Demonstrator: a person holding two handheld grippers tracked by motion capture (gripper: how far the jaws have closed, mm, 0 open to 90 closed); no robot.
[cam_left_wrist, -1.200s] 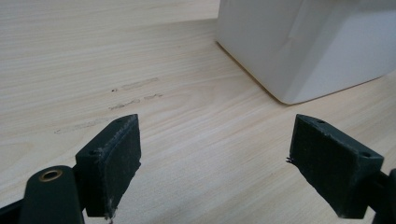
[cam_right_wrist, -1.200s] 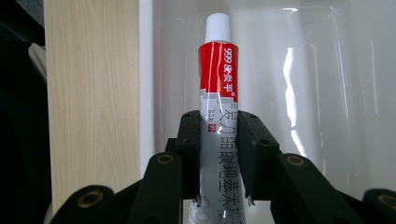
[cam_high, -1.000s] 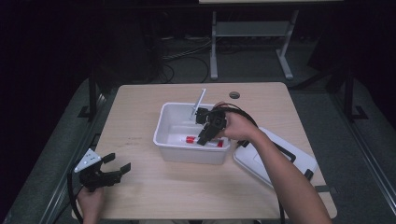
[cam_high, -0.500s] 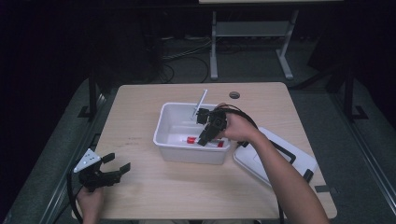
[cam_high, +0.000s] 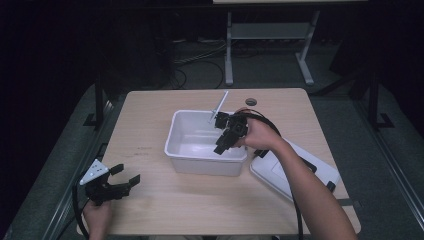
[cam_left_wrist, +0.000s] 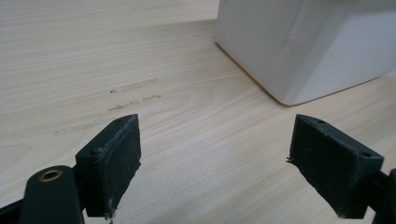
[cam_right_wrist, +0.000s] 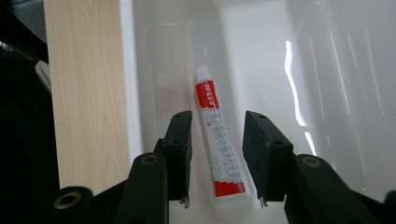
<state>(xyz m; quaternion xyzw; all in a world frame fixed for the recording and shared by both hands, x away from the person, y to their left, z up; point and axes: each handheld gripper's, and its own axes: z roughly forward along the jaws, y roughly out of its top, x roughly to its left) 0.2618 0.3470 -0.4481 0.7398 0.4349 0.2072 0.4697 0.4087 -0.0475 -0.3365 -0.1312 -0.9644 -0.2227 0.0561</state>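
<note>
One white tube (cam_right_wrist: 218, 140) with red bands, flat in the white bin (cam_right_wrist: 327, 93), between the right tool's (cam_right_wrist: 215, 140) just-parted jaws.

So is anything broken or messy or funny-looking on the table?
Nothing is spilled or broken. The white plastic tub stands upright, and the red-and-white tube lies flat on its floor. The tub's white lid lies off to the side, overhanging the wooden table's edge.

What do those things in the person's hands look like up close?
Both grippers are black. The left gripper carries a grey three-cornered plate and trails a black cable; its two flat pads look rough and dark. The right gripper has brass-coloured rivets, and its cable runs along the bare forearm.
</note>
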